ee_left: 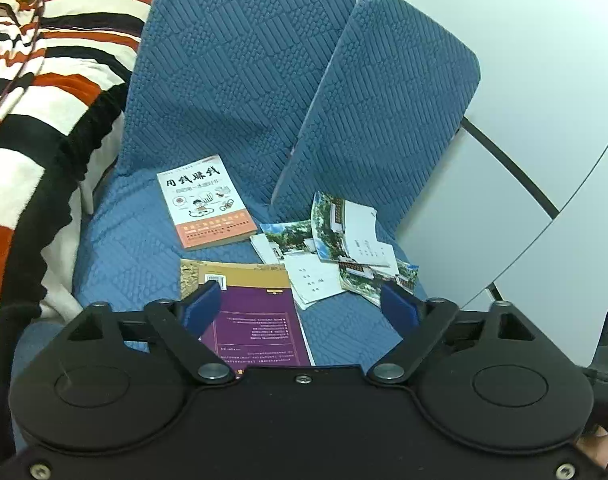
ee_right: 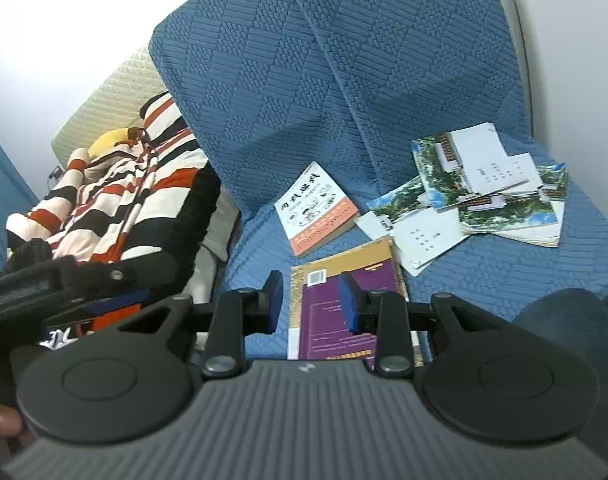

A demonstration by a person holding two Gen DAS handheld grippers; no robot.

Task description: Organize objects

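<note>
Your left claw (ee_left: 299,304) was spread wide, with nothing between its blue pads (ee_left: 201,306). Your right claw (ee_right: 310,306) was partly open, its pads a little way apart, and it held nothing either. Both claws hung above the blue sofa seat (ee_left: 119,248) and pointed down at the things lying on it.

The purple and gold book (ee_left: 255,320) lay flat on the seat, right under both claws, with its barcode side up. Just behind it lay the white and orange book (ee_left: 205,202), also flat, with a cartoon picture on its cover. The two books were near each other but did not touch.

To the right of the books sat a messy pile of thin booklets (ee_left: 344,248). They had pictures of trees and buildings on them, and some white pages showed. They lay on top of each other at odd angles, and one edge of the pile came close to the purple book.

There was no box or basket for the things. Two blue back cushions (ee_left: 239,64) stood behind the seat. A striped blanket (ee_left: 43,80) in red, black and white lay on the left side.
</note>
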